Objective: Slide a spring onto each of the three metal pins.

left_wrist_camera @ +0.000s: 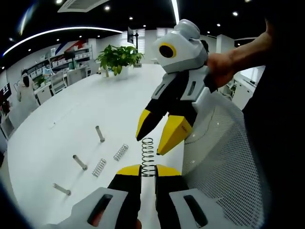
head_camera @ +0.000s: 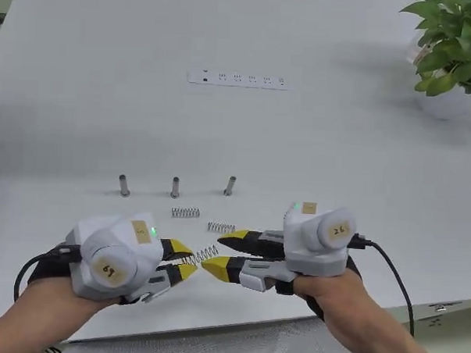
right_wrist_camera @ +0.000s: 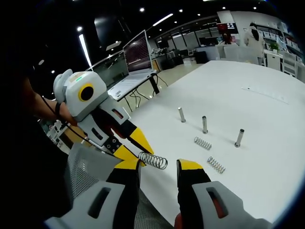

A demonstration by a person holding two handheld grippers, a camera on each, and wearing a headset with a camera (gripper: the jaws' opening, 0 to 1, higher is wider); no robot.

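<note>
A spring (head_camera: 205, 256) is being gripped at one end by the left tool (head_camera: 186, 260), whose jaws are being pressed together on it. It is being held above the near part of the white worktop (head_camera: 315, 149). Its free end is being pointed toward the right tool (head_camera: 215, 252), whose jaws are being kept apart around that end; whether they are touching the coils cannot be told. Three metal pins (head_camera: 175, 187) are being shown standing in a row farther back on the worktop. Two more springs (head_camera: 185, 213) are being seen lying flat just in front of the pins, apart from them. A power strip (head_camera: 236, 80) and a potted plant (head_camera: 456, 38) are being seen well behind.
</note>
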